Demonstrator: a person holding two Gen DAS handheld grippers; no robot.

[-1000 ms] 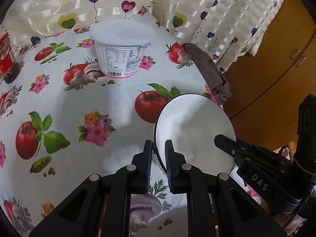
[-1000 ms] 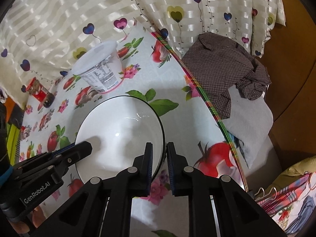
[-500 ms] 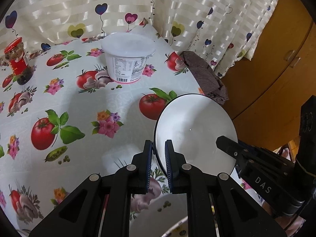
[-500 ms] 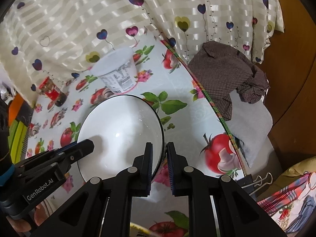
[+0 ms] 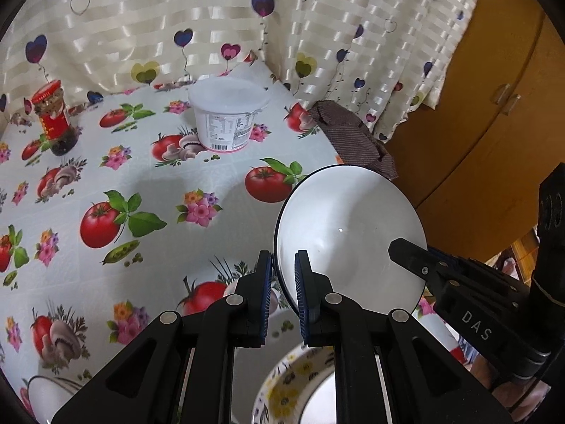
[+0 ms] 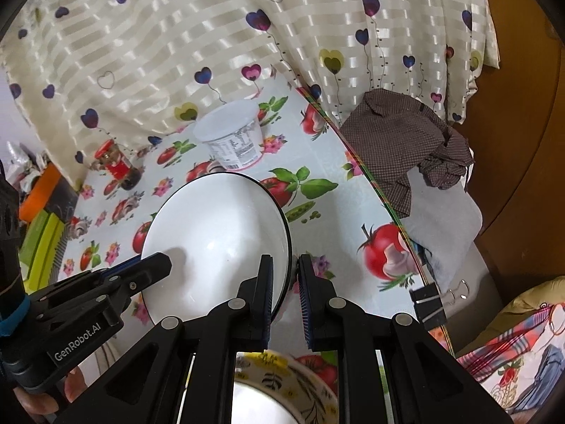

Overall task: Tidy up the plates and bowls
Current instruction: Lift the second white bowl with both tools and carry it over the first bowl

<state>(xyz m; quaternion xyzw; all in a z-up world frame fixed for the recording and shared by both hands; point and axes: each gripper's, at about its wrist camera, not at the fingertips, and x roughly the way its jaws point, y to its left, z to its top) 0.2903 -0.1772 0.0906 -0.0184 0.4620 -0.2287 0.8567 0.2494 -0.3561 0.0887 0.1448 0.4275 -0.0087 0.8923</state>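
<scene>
Above the tablecloth (image 5: 148, 183) the white bowl (image 5: 349, 233) hangs, rim clamped by the left gripper (image 5: 283, 291) at nine o'clock and the right gripper (image 6: 284, 291) at three; floral bowl (image 5: 293, 385) sits directly beneath, at six

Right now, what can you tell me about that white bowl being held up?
The white bowl looks like glossy ceramic with a thin dark rim and an empty inside. It hangs tilted above the tomato-print tablecloth. The left hand-held gripper pinches one side of its rim and the right hand-held gripper the opposite side.
</scene>
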